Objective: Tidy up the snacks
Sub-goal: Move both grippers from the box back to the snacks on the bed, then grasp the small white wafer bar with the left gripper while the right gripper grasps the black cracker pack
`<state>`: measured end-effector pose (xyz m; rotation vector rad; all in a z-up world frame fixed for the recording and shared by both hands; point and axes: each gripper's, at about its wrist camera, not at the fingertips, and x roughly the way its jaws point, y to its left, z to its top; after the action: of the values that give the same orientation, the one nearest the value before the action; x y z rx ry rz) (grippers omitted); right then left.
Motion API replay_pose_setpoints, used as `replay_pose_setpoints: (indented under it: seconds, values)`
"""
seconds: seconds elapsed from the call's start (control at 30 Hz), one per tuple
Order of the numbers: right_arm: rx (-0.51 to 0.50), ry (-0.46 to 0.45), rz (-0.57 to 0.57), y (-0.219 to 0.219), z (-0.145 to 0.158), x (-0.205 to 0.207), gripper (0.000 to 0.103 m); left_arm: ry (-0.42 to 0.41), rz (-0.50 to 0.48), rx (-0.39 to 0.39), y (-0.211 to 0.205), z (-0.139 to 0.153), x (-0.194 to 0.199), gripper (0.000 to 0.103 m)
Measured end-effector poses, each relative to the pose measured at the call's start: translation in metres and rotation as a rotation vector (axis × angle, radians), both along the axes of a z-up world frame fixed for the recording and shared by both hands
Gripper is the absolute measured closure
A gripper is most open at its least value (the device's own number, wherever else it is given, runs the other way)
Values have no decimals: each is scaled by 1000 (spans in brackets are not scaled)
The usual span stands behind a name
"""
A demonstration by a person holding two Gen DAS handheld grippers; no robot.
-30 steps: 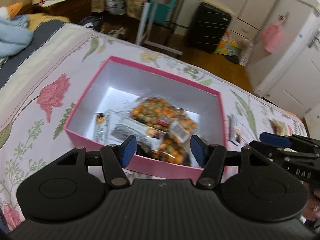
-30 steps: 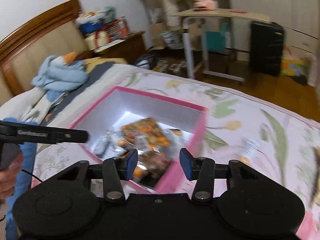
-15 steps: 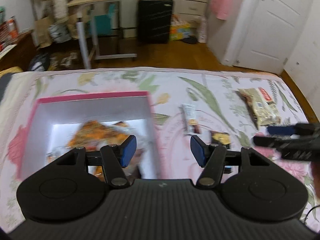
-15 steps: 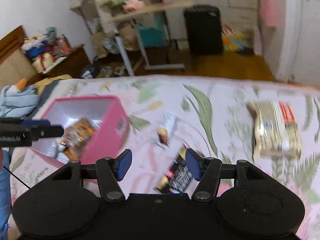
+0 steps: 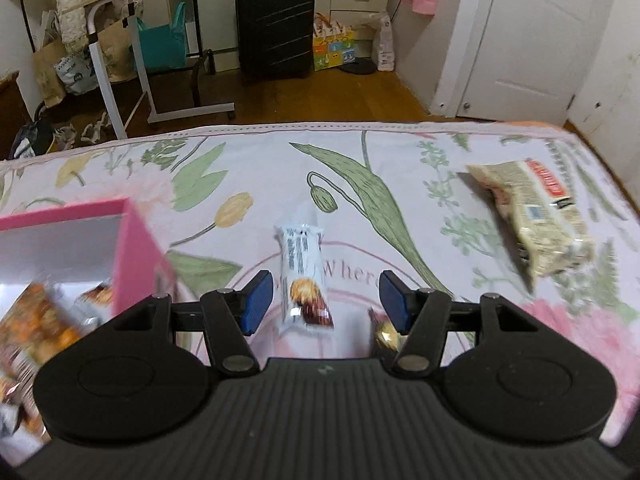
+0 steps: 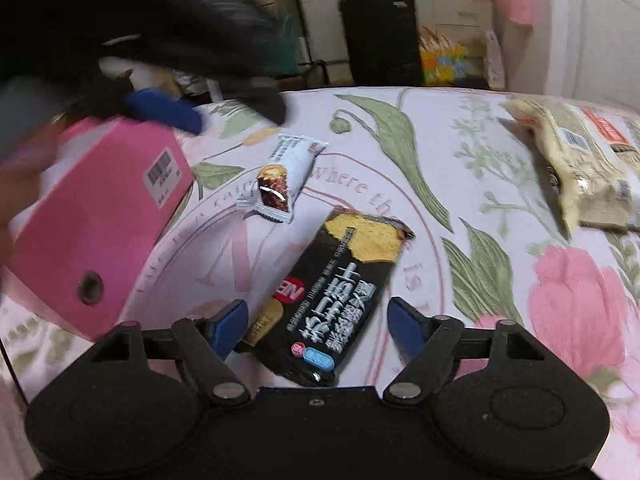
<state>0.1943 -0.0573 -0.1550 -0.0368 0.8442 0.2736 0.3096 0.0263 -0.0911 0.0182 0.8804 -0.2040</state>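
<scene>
A pink box [image 5: 132,248] with snacks inside sits on the floral bed at the left; it also shows in the right wrist view [image 6: 104,220]. My left gripper [image 5: 326,300] is open and empty, just above a white snack bar [image 5: 302,276]. My right gripper [image 6: 316,326] is open, its jaws on either side of a black and yellow snack packet [image 6: 340,292] lying on the bed. The white bar [image 6: 282,178] lies beyond it. A beige snack bag [image 5: 532,216] lies at the right, and also shows in the right wrist view [image 6: 584,160]. The left gripper [image 6: 168,110] appears blurred above the box.
The bed's far edge [image 5: 320,126] drops to a wooden floor. Beyond stand a black suitcase [image 5: 274,20], a rolling desk [image 5: 120,60], bags and a white door [image 5: 536,32].
Both grippers have swung right, away from the pink box, and lowered toward the loose snacks. The right one now straddles the black packet; the left is over the white bar.
</scene>
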Motion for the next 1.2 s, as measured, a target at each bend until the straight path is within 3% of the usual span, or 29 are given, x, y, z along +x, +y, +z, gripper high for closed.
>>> replay_pose_setpoints:
  seconds: [0.07,0.13,0.3,0.37,0.43,0.6,0.67,0.73,0.83,0.93,1.0,1.2]
  values:
    - [-70,-27,43,11,-4,2,13,8,10,44,-7,-14,15,46]
    - [-77,-31,54,14,-7,5,13,14,22,77,-10,-27,24,46]
    - [-92,-41,81,6,-2,-1,13,65,68,61,-1,-52,32,45]
    - [-112,-33,74,-2,1,-5,16,71,67,72,0,-58,33,45]
    - [-81,-12,88,-12,5,-10,39,59,59,62,-1,-61,33,44]
    - [-56,39,91,-27,15,-12,41,44,39,95,-9,-73,35,44]
    - [-51,57,75,-28,15,-8,39,35,38,88,-7,-72,33,51]
    - [-45,68,59,-26,13,-3,31,39,38,72,-5,-71,34,57]
    - [-83,44,46,-18,5,3,30,43,32,58,-3,-72,34,63]
    - [-133,-23,21,-13,-1,3,39,29,14,56,-5,-72,31,72]
    - [-117,-15,-5,-16,1,5,45,19,5,67,-7,-70,27,74]
    - [-70,16,-57,-33,12,6,48,23,0,70,3,-62,19,75]
